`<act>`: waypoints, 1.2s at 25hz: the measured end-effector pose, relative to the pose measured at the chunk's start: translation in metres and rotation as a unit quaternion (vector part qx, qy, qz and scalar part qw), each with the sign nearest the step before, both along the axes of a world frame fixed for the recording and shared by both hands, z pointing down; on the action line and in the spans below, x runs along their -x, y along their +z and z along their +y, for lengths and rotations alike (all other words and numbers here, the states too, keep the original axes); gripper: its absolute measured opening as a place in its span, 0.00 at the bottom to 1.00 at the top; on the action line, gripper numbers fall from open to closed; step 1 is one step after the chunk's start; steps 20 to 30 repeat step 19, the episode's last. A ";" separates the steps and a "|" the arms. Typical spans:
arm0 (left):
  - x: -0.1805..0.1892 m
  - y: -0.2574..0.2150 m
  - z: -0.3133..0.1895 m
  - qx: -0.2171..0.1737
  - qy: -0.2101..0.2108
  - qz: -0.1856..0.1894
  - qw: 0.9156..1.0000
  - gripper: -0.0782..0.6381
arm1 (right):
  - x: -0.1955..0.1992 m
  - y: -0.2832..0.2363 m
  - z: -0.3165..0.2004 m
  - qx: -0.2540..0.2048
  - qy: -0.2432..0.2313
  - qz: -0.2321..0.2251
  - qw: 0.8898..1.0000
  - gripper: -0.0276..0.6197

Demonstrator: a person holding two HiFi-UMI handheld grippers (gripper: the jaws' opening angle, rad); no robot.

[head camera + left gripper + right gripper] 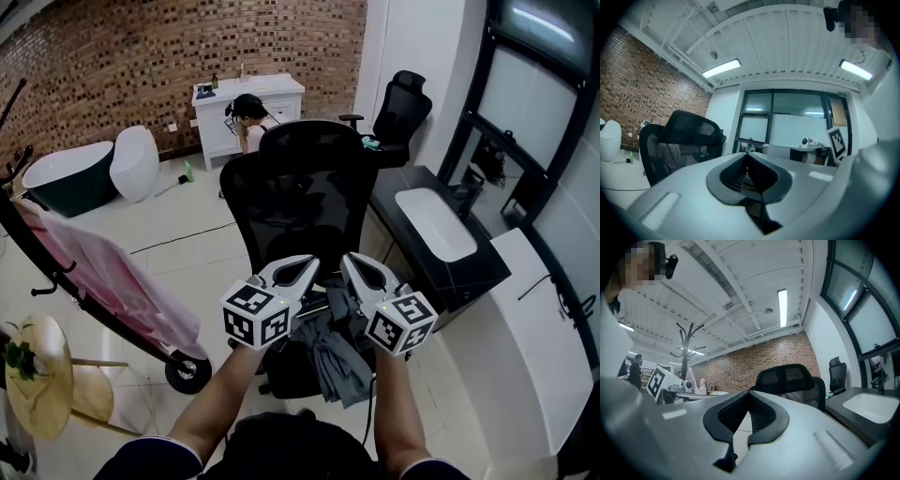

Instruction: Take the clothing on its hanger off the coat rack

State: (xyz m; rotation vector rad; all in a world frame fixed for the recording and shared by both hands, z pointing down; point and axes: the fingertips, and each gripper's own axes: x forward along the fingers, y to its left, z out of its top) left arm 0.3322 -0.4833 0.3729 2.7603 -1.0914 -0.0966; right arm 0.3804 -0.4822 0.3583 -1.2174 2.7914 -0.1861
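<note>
A pink garment (112,272) hangs along a dark rack (56,262) at the left of the head view; its wheel (187,372) rests on the floor. In the right gripper view the coat rack's hooked top (684,341) stands at the left. I hold both grippers close together low in the middle, well right of the rack. My left gripper (307,262) (747,154) and my right gripper (349,260) (750,393) are both shut with nothing between the jaws. A grey cloth (333,361) lies just below them; no hanger shows on it.
A black office chair (300,197) stands right in front of the grippers. A dark counter with a white sink (436,225) runs along the right. A person sits at a white cabinet (248,98) at the back. A bathtub (66,173) and a round yellow table (37,375) are at the left.
</note>
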 end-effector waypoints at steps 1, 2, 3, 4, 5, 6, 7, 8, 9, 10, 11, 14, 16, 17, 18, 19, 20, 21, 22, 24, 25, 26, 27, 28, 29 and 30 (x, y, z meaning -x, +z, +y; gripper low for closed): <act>0.000 0.000 0.001 0.000 0.001 0.000 1.000 0.13 | 0.000 0.000 0.001 0.000 -0.001 0.000 1.000 0.04; 0.000 0.000 0.001 0.000 0.001 0.000 1.000 0.13 | 0.000 0.001 0.001 0.000 -0.001 0.001 1.000 0.04; -0.001 0.001 0.002 0.001 0.002 0.000 1.000 0.13 | 0.000 0.001 0.002 0.000 -0.001 0.001 1.000 0.04; -0.002 0.001 0.002 0.001 0.004 -0.001 1.000 0.13 | 0.000 0.001 0.002 0.000 0.000 0.001 1.000 0.04; -0.002 0.002 0.002 0.001 0.005 -0.002 1.000 0.13 | 0.000 0.001 0.002 0.000 0.000 0.000 1.000 0.04; -0.003 0.002 0.003 0.002 0.006 -0.003 1.000 0.13 | -0.001 0.000 0.002 -0.001 0.001 0.000 1.000 0.04; -0.003 0.003 0.003 0.002 0.006 -0.004 1.000 0.13 | 0.000 0.000 0.002 -0.001 0.001 0.000 1.000 0.04; -0.002 0.003 0.003 0.003 0.006 -0.005 1.000 0.13 | 0.000 -0.001 0.003 -0.001 0.001 0.000 1.000 0.04; -0.002 0.004 0.003 0.004 0.006 -0.005 1.000 0.13 | 0.000 -0.001 0.003 -0.001 0.001 0.001 1.000 0.04; -0.002 0.004 0.004 0.005 0.006 -0.004 1.000 0.13 | 0.000 -0.001 0.003 -0.001 0.001 0.001 1.000 0.04; -0.002 0.005 0.004 0.006 0.007 -0.003 1.000 0.13 | 0.000 0.000 0.003 -0.001 0.001 0.002 1.000 0.04; -0.005 0.006 0.003 0.008 0.010 -0.001 1.000 0.13 | -0.003 -0.001 0.002 -0.001 0.002 0.002 1.000 0.04; -0.008 0.006 0.003 0.010 0.011 -0.001 1.000 0.13 | -0.005 -0.001 0.001 -0.002 0.002 0.002 1.000 0.04; -0.008 0.007 0.002 0.011 0.012 -0.002 1.000 0.13 | -0.005 -0.002 0.001 -0.002 0.002 0.002 1.000 0.04; -0.009 0.007 0.002 0.012 0.012 -0.002 1.000 0.13 | -0.005 -0.002 0.000 -0.003 0.002 0.002 1.000 0.04; -0.009 0.008 0.002 0.013 0.013 -0.002 1.000 0.12 | -0.006 -0.002 0.000 -0.003 0.001 0.002 1.000 0.04; -0.009 0.008 0.002 0.013 0.013 -0.002 1.000 0.12 | -0.006 -0.002 0.000 -0.003 0.001 0.002 1.000 0.04; -0.009 0.008 0.002 0.013 0.013 -0.002 1.000 0.12 | -0.006 -0.002 0.000 -0.003 0.001 0.002 1.000 0.04; -0.009 0.008 0.002 0.013 0.013 -0.002 1.000 0.12 | -0.006 -0.002 0.000 -0.003 0.001 0.002 1.000 0.04; -0.009 0.008 0.002 0.013 0.013 -0.002 1.000 0.12 | -0.006 -0.002 0.000 -0.003 0.001 0.002 1.000 0.04; -0.009 0.008 0.002 0.013 0.013 -0.002 1.000 0.12 | -0.006 -0.002 0.000 -0.003 0.001 0.002 1.000 0.04; -0.009 0.008 0.002 0.013 0.013 -0.002 1.000 0.12 | -0.006 -0.002 0.000 -0.003 0.001 0.002 1.000 0.04; -0.009 0.008 0.002 0.013 0.013 -0.002 1.000 0.12 | -0.006 -0.002 0.000 -0.003 0.001 0.002 1.000 0.04; -0.009 0.008 0.002 0.013 0.013 -0.002 1.000 0.12 | -0.006 -0.002 0.000 -0.003 0.001 0.002 1.000 0.04; -0.009 0.008 0.002 0.013 0.013 -0.002 1.000 0.12 | -0.006 -0.002 0.000 -0.003 0.001 0.002 1.000 0.04; -0.009 0.008 0.002 0.013 0.013 -0.002 1.000 0.12 | -0.006 -0.002 0.000 -0.003 0.001 0.002 1.000 0.04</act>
